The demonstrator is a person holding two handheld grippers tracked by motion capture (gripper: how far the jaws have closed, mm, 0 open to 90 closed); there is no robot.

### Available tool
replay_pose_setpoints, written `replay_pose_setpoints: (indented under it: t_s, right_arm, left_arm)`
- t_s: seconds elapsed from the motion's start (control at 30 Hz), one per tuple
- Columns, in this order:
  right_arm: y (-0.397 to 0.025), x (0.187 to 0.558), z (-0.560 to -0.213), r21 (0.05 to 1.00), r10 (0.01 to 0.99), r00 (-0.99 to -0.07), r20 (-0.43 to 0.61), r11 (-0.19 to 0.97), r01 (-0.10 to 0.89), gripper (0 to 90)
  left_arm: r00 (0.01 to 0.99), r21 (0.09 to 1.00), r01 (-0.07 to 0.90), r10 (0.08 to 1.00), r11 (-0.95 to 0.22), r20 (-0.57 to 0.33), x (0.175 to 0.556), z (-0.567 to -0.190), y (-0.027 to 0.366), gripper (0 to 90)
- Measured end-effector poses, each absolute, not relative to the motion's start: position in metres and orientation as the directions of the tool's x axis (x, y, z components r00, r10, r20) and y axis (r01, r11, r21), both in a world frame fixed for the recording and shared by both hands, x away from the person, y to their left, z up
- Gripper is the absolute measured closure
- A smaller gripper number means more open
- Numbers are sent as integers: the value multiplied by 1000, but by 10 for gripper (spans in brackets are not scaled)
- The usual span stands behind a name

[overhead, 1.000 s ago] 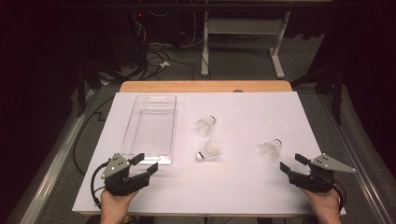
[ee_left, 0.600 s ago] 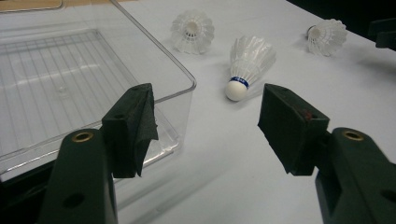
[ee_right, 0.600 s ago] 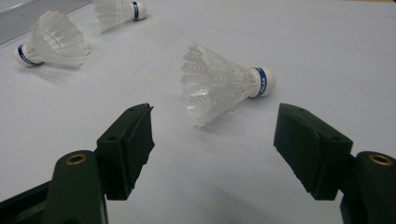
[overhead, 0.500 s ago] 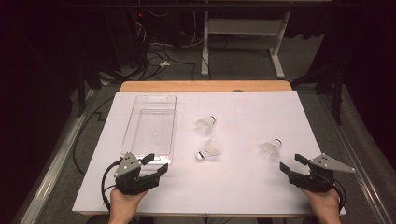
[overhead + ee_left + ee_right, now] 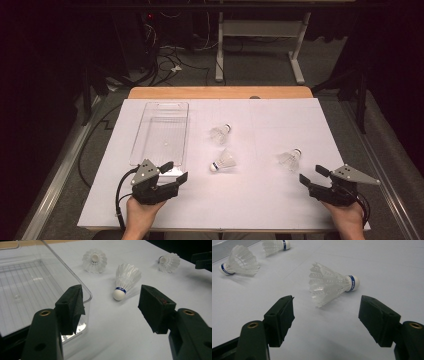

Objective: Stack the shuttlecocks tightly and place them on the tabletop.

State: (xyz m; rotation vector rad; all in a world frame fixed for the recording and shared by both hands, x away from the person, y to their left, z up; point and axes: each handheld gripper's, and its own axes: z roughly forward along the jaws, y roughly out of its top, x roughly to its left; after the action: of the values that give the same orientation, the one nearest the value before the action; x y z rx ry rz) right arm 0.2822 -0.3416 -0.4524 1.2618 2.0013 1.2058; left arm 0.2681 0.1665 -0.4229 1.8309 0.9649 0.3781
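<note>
Clear tray (image 5: 30, 285), far end cropped

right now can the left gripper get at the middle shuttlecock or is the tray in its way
Probably yes. The left gripper is open and aimed at the middle shuttlecock, with bare white table between them. The clear tray sits beside the left-hand jaw, not across the path, though its corner is close.

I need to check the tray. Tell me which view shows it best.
The high view: the whole clear tray lies in sight, with nothing in it. The left gripper view has its near corner close up, behind a jaw.
</note>
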Motion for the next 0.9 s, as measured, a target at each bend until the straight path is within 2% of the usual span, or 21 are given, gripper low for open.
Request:
replay_pose_setpoints:
  t_s: [0.9]
  right_arm:
    - [-342, 282, -452, 867, 887, -458, 55, 185, 463, 287]
  left_arm:
    - [647, 863, 462, 744, -207, -168, 296, -414, 142, 386]
